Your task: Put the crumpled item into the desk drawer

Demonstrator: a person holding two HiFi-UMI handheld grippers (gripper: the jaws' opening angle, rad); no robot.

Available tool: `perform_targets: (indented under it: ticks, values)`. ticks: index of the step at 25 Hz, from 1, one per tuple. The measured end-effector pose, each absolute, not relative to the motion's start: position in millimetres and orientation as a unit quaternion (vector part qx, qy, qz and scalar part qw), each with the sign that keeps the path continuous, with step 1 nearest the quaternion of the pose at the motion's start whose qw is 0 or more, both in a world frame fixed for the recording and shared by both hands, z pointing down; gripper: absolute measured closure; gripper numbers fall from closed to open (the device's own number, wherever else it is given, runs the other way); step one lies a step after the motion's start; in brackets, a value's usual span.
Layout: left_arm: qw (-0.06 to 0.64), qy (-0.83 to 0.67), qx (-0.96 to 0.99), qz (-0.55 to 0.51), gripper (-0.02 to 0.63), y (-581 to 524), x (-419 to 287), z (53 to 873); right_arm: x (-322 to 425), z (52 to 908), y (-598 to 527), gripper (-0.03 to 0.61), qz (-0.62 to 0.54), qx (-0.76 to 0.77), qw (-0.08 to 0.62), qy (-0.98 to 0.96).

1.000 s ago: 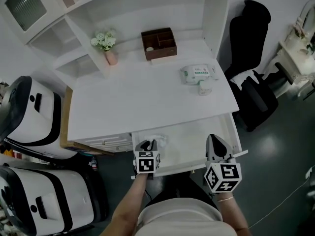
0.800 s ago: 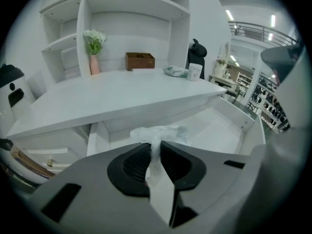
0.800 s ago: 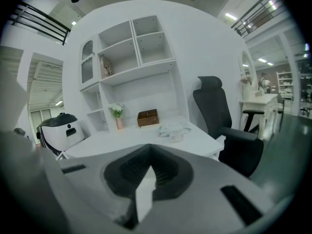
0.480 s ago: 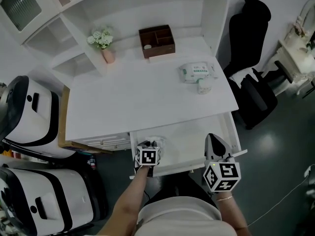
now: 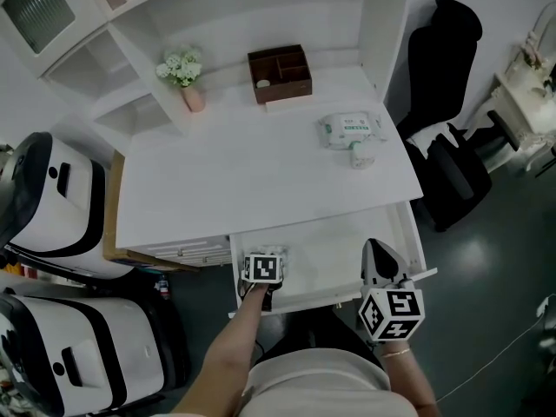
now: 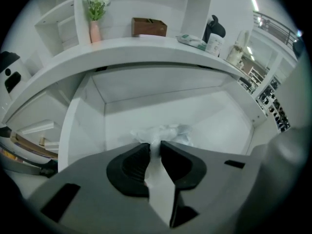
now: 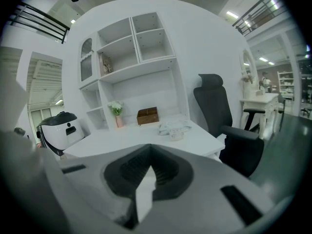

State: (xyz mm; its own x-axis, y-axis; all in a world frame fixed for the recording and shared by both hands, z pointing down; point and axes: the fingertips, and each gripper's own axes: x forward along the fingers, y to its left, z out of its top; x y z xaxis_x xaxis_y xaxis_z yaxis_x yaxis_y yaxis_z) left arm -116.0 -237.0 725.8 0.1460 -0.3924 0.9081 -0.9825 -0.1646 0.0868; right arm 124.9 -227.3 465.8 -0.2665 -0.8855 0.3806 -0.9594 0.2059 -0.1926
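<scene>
Down in the front left corner of the open desk drawer (image 5: 343, 248), the left gripper (image 6: 155, 147) is pointing steeply downward. Its jaws are just easing apart, yet they're pinching the crumpled white wad (image 6: 165, 132) between their tips, low against the drawer floor. Over to the right, the right gripper (image 7: 151, 168) is hovering at the drawer's front right corner, jaws pressed together, carrying nothing. Up on the desktop (image 5: 234, 181), a wipes pack (image 5: 349, 130) is lying untouched.

My left gripper (image 6: 155, 149) has sunk into the white desk drawer (image 6: 117, 116), its jaws just opening slightly around the crumpled white plastic wad (image 6: 163, 133).
</scene>
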Motion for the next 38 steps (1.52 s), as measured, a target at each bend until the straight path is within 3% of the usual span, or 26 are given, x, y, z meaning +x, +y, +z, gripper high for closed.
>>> perform_targets:
  ticks: [10, 21, 38]
  values:
    - [0.380, -0.522, 0.649, 0.403, 0.531, -238.2, -118.0, 733.8, 129.2, 469.5, -229.2, 0.577, 0.204, 0.599, 0.096, -0.768]
    - [0.413, -0.516, 0.646, 0.382, 0.448, -235.7, -120.8, 730.0, 120.4, 467.3, -229.9, 0.577, 0.203, 0.588, 0.097, -0.777]
    - [0.323, -0.560, 0.711, 0.276, 0.453, -248.4, -120.2, 616.1, 110.5, 459.6, -224.6, 0.577, 0.199, 0.582, 0.083, -0.784]
